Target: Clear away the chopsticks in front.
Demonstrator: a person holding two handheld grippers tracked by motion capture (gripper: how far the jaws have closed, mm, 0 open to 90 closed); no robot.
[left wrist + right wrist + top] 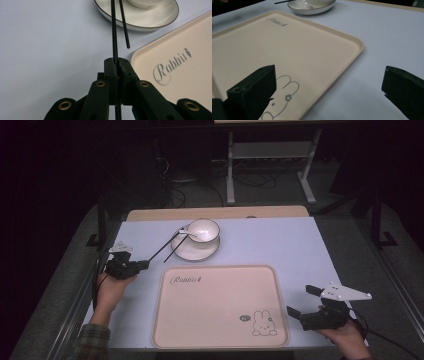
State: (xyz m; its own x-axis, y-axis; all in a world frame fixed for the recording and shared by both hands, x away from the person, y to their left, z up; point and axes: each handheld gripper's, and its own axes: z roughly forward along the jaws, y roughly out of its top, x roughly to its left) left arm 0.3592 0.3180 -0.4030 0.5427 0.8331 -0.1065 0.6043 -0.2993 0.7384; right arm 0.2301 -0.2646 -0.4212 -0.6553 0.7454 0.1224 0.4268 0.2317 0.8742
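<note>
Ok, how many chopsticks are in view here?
2. One chopstick is clamped in the left gripper, its far end over the plate. The other chopstick rests free on the plate's rim beside it.

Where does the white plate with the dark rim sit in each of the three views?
High view: the plate lies upper centre, beyond the tray, with a bowl on it.
Left gripper view: it sits at the top edge, ahead of the shut jaws holding a chopstick.
Right gripper view: it sits at the top edge, left of centre.
Shared landmark: the tray's "Rabbit" lettering.
</note>
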